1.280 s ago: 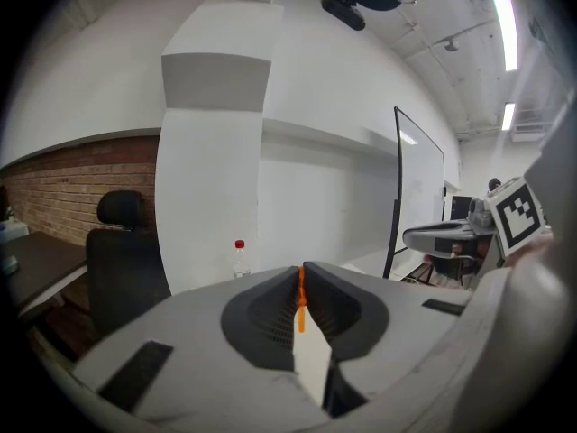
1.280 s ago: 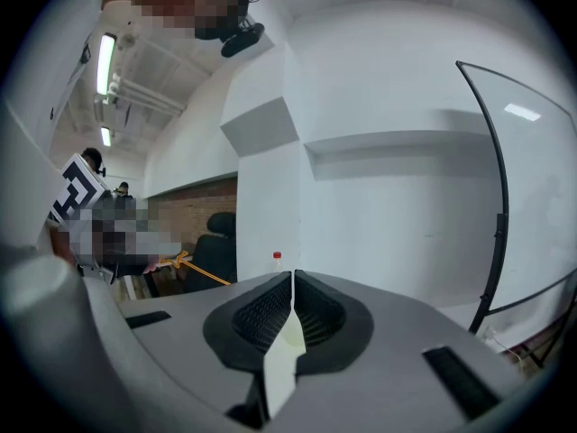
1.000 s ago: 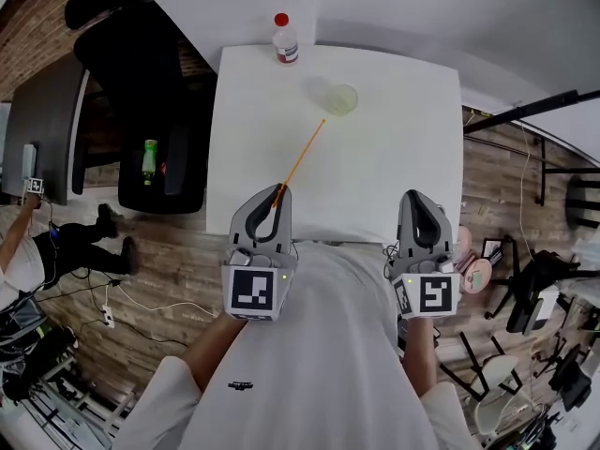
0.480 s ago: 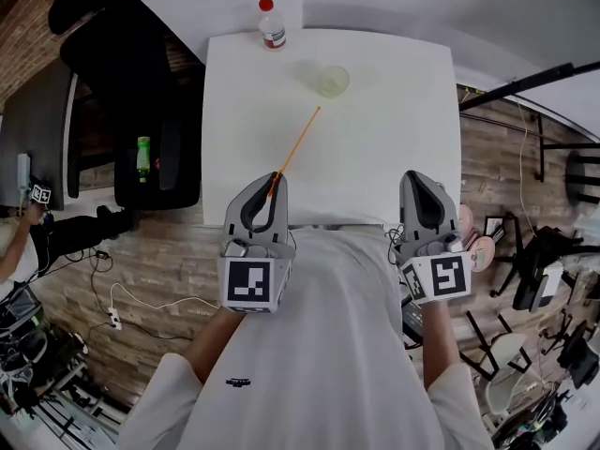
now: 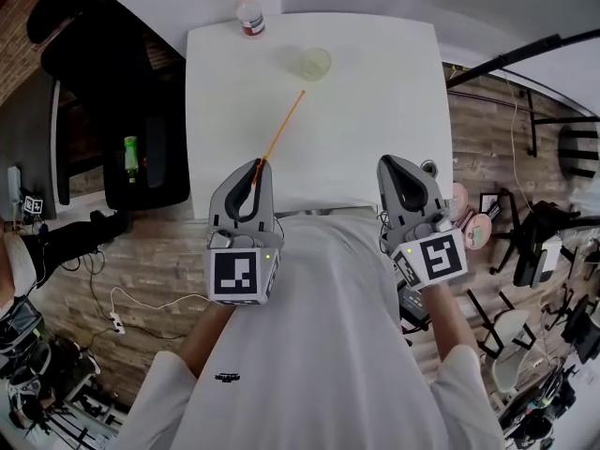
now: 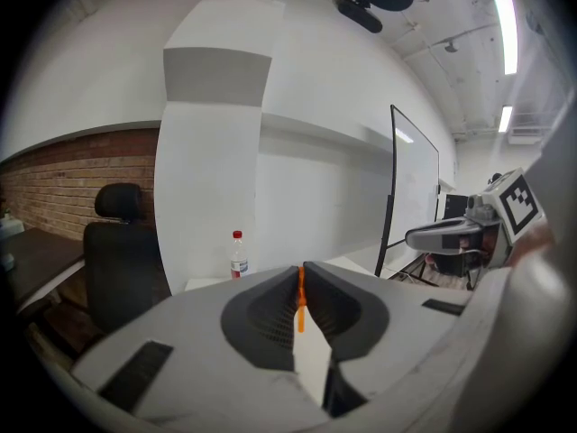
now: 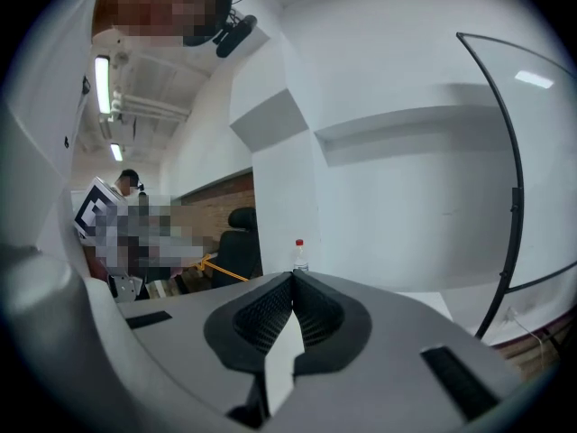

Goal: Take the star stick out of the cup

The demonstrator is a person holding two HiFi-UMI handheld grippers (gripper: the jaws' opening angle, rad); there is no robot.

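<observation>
My left gripper (image 5: 258, 164) is shut on the near end of a thin orange star stick (image 5: 281, 127), which slants up and right over the white table (image 5: 366, 139). Its far tip ends short of the clear cup (image 5: 315, 63) at the back of the table, apart from it. In the left gripper view the orange stick (image 6: 300, 298) shows pinched between the closed jaws (image 6: 301, 278). My right gripper (image 5: 392, 164) hangs shut and empty at the table's near edge. In the right gripper view the right gripper's tips (image 7: 292, 276) meet, and the stick (image 7: 225, 271) shows far left.
A bottle with a red cap (image 5: 248, 12) stands at the table's back left corner, near the cup. A black office chair (image 5: 122, 111) with a green bottle (image 5: 131, 154) on it sits left of the table. Stands and cables crowd the floor at right.
Both grippers have drawn back toward my body, and the stick has come along with the left one, farther from the cup. The head view has shifted so the table sits higher in frame.
</observation>
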